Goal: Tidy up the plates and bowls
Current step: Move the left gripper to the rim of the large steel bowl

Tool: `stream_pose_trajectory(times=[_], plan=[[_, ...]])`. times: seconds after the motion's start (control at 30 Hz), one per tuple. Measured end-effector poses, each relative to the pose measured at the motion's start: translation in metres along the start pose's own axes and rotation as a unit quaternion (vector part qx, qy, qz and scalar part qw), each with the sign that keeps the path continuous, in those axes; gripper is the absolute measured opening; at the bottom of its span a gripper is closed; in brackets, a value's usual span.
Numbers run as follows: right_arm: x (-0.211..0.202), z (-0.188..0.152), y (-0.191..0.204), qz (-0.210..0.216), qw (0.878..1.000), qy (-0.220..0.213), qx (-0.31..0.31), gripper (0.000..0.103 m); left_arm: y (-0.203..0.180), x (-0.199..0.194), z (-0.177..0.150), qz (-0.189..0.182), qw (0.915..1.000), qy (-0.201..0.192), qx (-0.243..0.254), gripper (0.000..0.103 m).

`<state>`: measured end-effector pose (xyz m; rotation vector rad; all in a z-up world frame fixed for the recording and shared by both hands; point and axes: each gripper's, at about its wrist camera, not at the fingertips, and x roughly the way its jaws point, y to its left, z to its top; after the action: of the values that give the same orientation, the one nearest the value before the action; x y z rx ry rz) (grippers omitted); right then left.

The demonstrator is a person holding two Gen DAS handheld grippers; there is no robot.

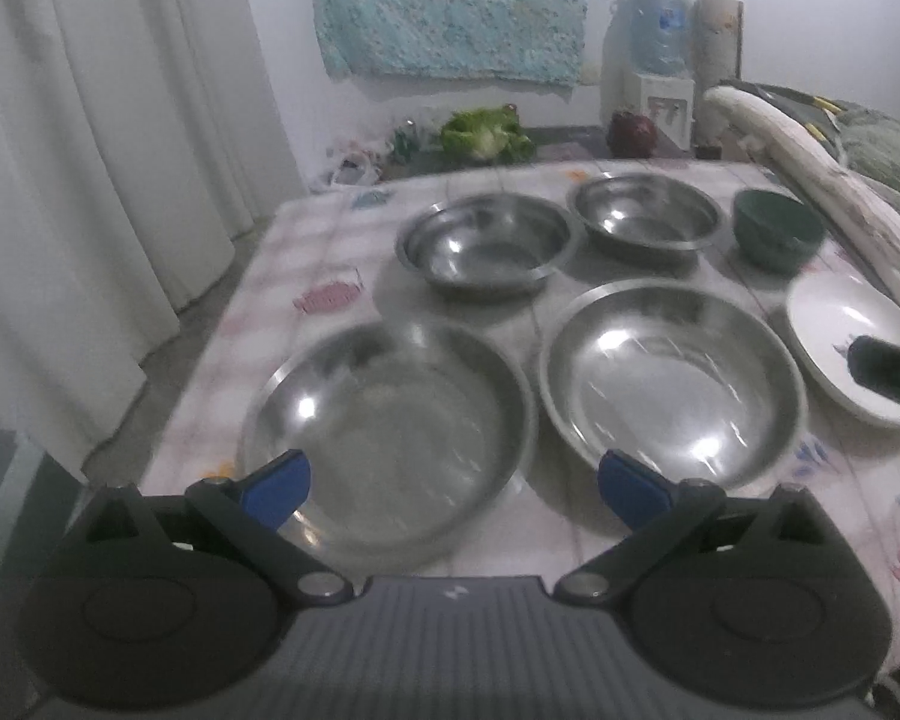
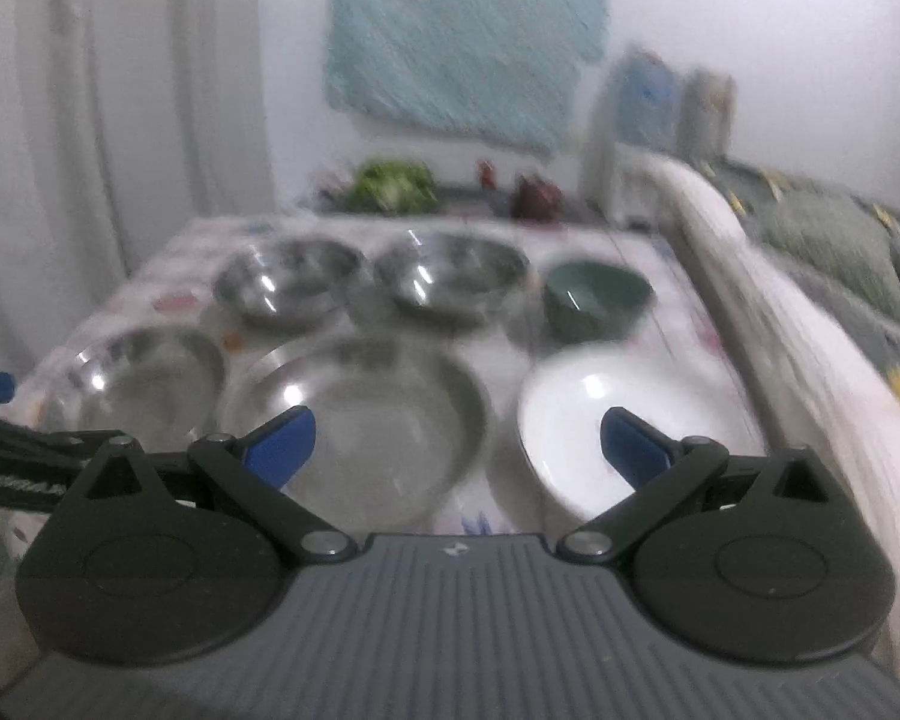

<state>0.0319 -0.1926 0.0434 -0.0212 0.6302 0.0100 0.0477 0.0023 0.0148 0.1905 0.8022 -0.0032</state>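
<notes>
Both my claws hang spread wide and empty over the near edge of the table (image 1: 330, 222), nothing yet grasped. In the left view, my left claw (image 1: 453, 489) sits low in the frame above the near steel plate (image 1: 390, 420) at lower centre, with a second steel plate (image 1: 672, 378) just beside it to the right. Two steel bowls (image 1: 486, 246) (image 1: 645, 219) and a green bowl (image 1: 777, 228) line the upper middle of the frame, a white plate (image 1: 840, 324) at the right edge.

In the blurred right view, my right claw (image 2: 456, 450) points between that second steel plate (image 2: 360, 420) and the white plate (image 2: 624, 414); which it aims for, I cannot say.

I judge stacking begins here: like with like, each rim pinched squarely, lifted level, lowered centred so steel does not skid on steel.

Room is tight. The dishes sit close, the bed (image 2: 810, 276) crowds the frame's right side, the curtain (image 1: 90, 150) fills the left, and the near edge offers little margin.
</notes>
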Motion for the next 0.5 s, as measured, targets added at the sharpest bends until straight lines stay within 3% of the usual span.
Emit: stream_pose_trajectory(times=[0.17, 0.27, 0.4, 0.5], plan=[[0.026, 0.038, 0.012, 0.059, 0.998, -0.034, -0.011, 0.102, 0.017, 0.024, 0.033, 0.003, 1.0, 0.006, 0.006, 0.103], [0.051, 0.06, 0.017, 0.1, 0.994, -0.037, 0.011, 0.102, 0.034, 0.042, 0.054, -0.023, 0.9996, 0.006, -0.013, 0.103], [0.097, 0.084, 0.021, 0.151, 0.987, -0.014, 0.052, 0.102, 0.055, 0.068, 0.079, -0.071, 0.9964, 0.003, -0.047, 0.103], [0.137, 0.095, 0.023, 0.179, 0.98, 0.016, 0.083, 0.101, 0.061, 0.095, 0.098, -0.082, 0.9958, 0.004, -0.041, 0.103]])
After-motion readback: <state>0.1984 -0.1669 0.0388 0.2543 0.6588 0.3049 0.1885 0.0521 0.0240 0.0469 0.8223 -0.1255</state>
